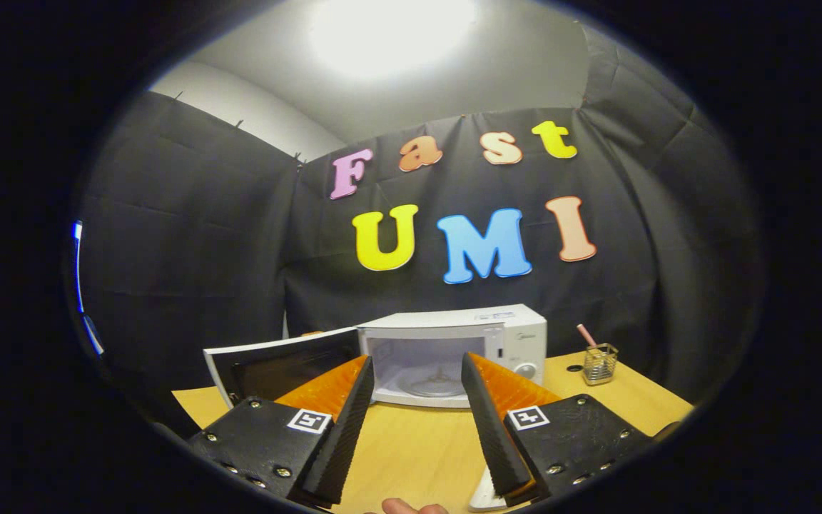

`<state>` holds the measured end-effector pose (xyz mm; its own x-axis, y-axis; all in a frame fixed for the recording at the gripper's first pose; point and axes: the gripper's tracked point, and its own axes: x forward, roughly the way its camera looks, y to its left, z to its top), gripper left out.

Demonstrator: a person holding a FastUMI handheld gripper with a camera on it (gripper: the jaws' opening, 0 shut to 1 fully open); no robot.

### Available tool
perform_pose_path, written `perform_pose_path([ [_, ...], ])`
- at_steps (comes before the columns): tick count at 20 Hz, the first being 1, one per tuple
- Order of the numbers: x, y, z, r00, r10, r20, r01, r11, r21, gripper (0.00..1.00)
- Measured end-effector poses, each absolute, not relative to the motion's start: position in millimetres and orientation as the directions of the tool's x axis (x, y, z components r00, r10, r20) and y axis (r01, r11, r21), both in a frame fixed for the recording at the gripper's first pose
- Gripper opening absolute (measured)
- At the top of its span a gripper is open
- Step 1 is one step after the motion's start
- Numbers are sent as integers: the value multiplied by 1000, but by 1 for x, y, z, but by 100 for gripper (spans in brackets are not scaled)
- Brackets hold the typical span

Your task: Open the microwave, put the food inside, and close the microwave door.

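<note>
Our gripper (417, 371) gapes wide, empty; microwave (454, 350) at twelve, door (282, 368) open at ten. Swinging left could knock it.

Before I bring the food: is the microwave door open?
Open: the microwave door is swung leftward, exposing the cavity and turntable.

The single camera rides on the claw (417, 371) and looks forward along its two fingers, which rise spread apart with nothing between them. It sits low, just above the wooden worktop (418, 442), and faces level toward the booth's back wall. Straight ahead, beyond the fingertips, stands the microwave (454, 353), at middling range, its door (282, 368) swung open past the left finger. The fisheye lens also takes in the ceiling lamp (389, 32) high overhead.
</note>
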<state>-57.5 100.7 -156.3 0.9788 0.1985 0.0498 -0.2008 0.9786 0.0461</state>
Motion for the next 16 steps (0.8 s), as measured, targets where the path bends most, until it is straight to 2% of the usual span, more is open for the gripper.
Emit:
perform_pose_path([
  [9,-59,0,-217,998,-8,-60,15,994,111,75],
  [16,-52,-12,-277,984,-36,-177,62,988,145,77],
])
